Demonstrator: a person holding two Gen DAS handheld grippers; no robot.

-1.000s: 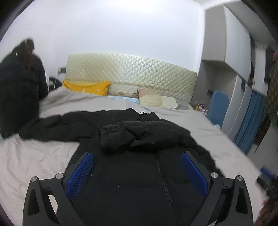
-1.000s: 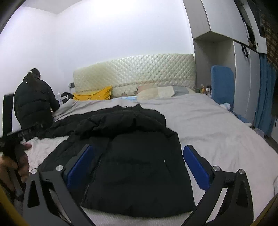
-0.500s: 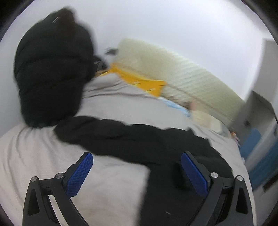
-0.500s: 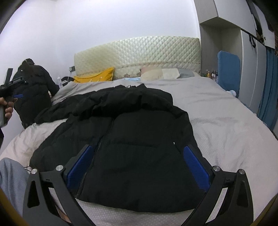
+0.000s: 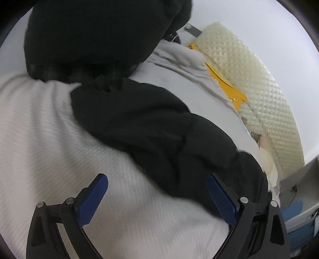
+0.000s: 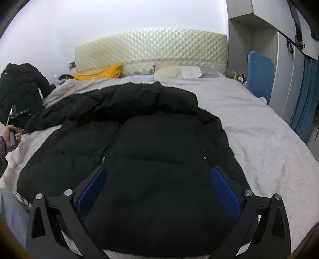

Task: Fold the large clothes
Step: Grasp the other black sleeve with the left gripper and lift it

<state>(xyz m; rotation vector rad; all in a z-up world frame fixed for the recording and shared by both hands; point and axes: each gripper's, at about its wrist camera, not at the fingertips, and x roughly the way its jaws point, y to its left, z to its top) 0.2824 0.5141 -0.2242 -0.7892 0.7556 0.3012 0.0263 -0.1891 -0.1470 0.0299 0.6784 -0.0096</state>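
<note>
Nearest, the left gripper (image 5: pixel 157 197) is held spread wide and empty above the bed (image 5: pixel 39 139), just short of the black jacket's (image 6: pixel 151 151) outstretched sleeve (image 5: pixel 155 127). The right gripper (image 6: pixel 159 187) is likewise spread, hovering over the jacket's front. The sleeve is best pinched near its cuff, then carried across the chest. Beyond, a headboard (image 6: pixel 151 45) is seen.

Soft even indoor light, bright white wall (image 6: pixel 139 18), left view blurred and tilted, strong fisheye bending, dark corners
</note>
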